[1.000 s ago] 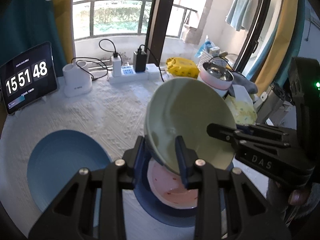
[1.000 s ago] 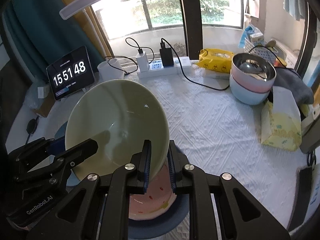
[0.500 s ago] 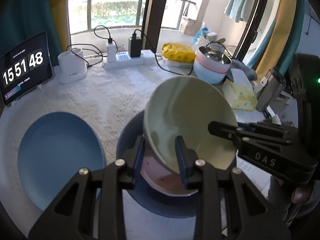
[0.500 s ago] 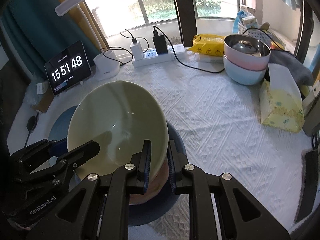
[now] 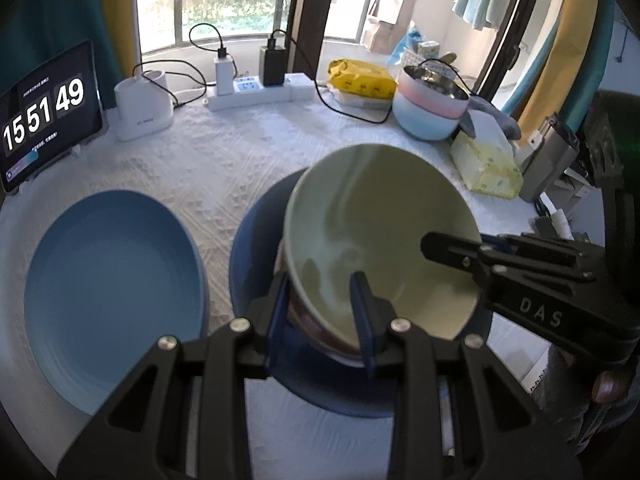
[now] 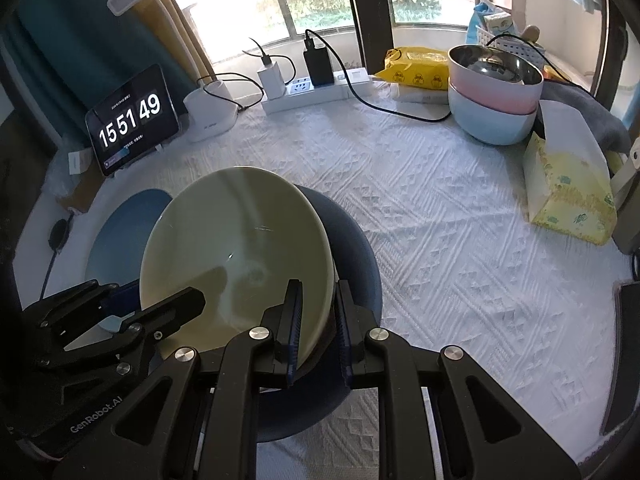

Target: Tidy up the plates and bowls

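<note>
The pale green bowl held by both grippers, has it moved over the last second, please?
Yes. The pale green bowl has sunk toward the dark blue plate, now hiding the pink bowl.

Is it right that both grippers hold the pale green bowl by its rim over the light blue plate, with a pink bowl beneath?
Not quite. The pale green bowl hangs over the dark blue plate, not the light blue plate, which lies bare beside it. The left wrist view shows this. Both grippers do hold its rim, with the pink bowl beneath.
</note>
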A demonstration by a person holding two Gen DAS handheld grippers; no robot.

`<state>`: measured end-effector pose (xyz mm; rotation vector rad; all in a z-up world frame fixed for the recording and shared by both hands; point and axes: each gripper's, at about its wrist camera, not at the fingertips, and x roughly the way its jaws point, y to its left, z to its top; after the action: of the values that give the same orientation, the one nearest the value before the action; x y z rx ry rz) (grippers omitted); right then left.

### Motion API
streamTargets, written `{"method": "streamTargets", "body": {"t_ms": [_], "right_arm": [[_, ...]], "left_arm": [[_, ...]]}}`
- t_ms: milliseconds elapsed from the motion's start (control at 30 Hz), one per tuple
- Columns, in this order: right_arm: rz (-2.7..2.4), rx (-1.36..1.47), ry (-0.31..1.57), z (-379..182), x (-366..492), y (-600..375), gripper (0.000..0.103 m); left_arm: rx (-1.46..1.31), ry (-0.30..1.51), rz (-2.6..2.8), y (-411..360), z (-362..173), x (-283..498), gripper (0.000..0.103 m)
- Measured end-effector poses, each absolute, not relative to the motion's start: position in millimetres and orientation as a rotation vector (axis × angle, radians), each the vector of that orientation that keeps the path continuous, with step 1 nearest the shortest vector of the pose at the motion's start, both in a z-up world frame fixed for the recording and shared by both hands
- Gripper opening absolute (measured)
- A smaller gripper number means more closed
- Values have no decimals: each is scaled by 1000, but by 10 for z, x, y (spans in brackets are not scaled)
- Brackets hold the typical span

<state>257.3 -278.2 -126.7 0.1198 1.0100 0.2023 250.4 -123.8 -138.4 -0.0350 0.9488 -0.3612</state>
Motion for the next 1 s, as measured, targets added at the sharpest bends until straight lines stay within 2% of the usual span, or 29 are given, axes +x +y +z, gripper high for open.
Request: {"method": "streamTargets", "body": {"t_ms": [567, 933, 1000], "right_arm": [[170, 73, 1029, -1291, 2540, -2697, 19], [171, 73, 1003, -1238, 2526, -2714, 25], [156, 79, 991, -1200, 2519, -2752, 32]], "left_arm": [[37, 910, -336, -1249, -1396, 2423, 33], [15, 885, -348, -1169, -1315, 2375, 33], [10, 880, -348, -1151, -1287, 2373, 33]]}}
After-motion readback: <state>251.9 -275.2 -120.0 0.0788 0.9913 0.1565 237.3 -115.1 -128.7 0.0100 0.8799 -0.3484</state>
